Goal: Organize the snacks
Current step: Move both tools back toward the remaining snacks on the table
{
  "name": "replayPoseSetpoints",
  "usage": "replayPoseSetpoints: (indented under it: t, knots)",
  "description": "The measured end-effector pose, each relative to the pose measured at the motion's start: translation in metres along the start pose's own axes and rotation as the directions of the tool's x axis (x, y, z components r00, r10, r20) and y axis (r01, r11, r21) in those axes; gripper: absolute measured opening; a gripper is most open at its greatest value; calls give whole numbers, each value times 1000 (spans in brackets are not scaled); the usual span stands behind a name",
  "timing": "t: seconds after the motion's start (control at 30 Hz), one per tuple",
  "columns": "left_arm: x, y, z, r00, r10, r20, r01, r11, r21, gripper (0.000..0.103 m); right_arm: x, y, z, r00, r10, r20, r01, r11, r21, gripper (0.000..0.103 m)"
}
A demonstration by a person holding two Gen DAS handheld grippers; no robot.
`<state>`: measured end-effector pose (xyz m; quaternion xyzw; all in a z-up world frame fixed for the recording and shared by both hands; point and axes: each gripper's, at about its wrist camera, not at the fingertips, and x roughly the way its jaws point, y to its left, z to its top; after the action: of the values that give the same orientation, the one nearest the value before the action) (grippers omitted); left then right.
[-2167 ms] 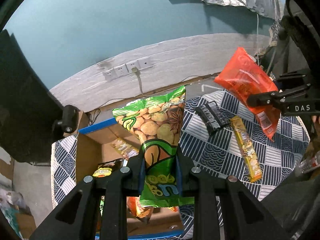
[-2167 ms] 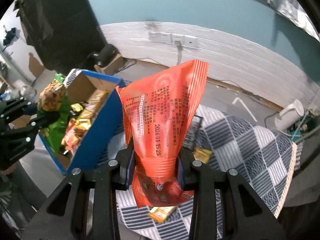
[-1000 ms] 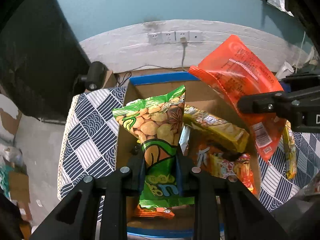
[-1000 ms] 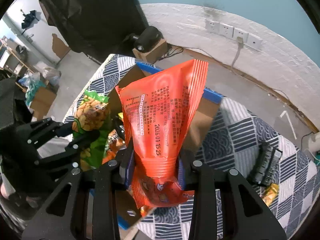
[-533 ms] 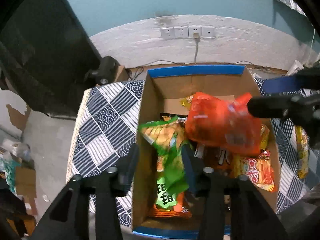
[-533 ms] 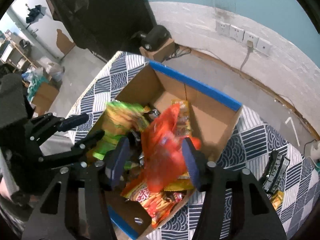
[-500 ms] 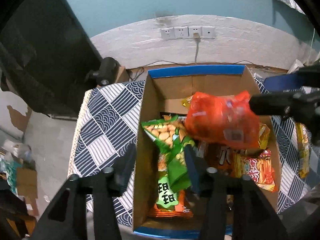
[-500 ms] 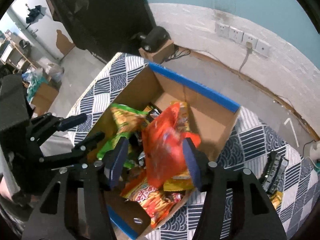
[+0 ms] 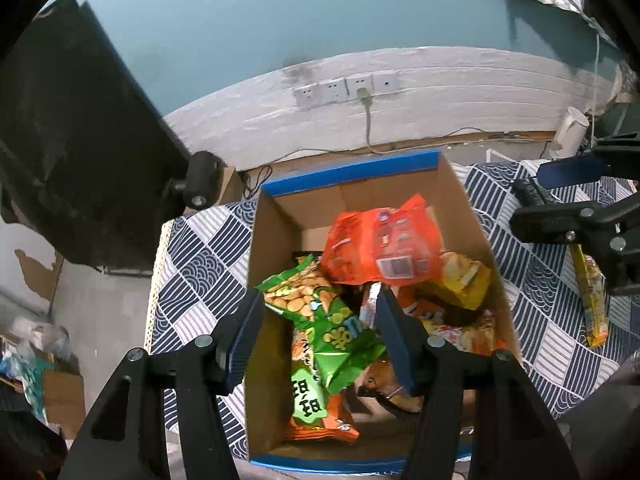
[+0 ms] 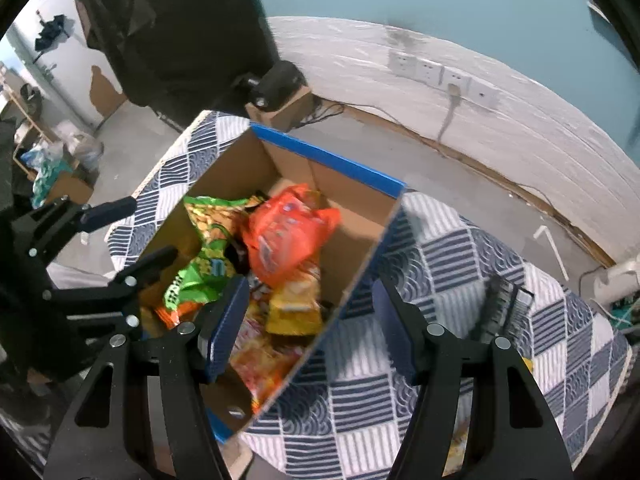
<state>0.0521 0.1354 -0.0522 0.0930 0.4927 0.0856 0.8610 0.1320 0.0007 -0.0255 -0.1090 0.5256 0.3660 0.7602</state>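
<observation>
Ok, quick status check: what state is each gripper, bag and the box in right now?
left gripper: open, empty, above the box
right gripper: open, empty, over the box's right edge
cardboard box: open-topped, holding mixed snacks
green bag: released, lying in the box
orange bag: released, lying on top of the pile
yellow snack bar: on the tablecloth, outside the box

a plain, worn indoor room, likely a makeshift recording space, is suggested by a teal painted wall point(image 9: 240, 20), a white-painted strip with wall sockets point(image 9: 346, 88), peeling plaster point(image 10: 102, 92), and a blue-and-white patterned cloth point(image 10: 460, 264) spread over the desk.
</observation>
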Motion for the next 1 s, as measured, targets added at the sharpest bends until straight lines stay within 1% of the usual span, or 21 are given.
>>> replayPoseSetpoints:
  t: [0.07, 0.2, 0.27, 0.5, 0.63, 0.87, 1.0]
  knots:
    - [-4, -6, 2, 1000, -5, 8, 5, 1000, 12, 59, -6, -9, -5, 1000, -12, 4, 12, 1000, 14, 65]
    - [-11, -17, 4, 1000, -16, 18, 16, 999, 35, 60, -18, -27, -19, 999, -40, 9, 40, 998, 39, 70]
    - [-14, -25, 6, 999, -22, 24, 21, 999, 49, 60, -22, -35, -26, 998, -60, 9, 59, 997, 47, 70]
    - [-21, -53, 11, 998, -47, 31, 44, 994, 101, 60, -36, -63, -53, 996, -84, 2, 84, 992, 94, 70]
    - [-23, -72, 12, 997, -61, 37, 56, 990, 132, 66, -43, -79, -67, 995, -96, -1, 96, 988, 123, 70]
    - [-23, -103, 14, 995, -92, 26, 86, 981, 175, 66, -49, -108, -95, 992, -122, -20, 124, 976, 180, 70]
    - [-21, -117, 15, 995, -98, 19, 92, 977, 193, 66, -50, -123, -109, 990, -138, -34, 142, 968, 206, 70]
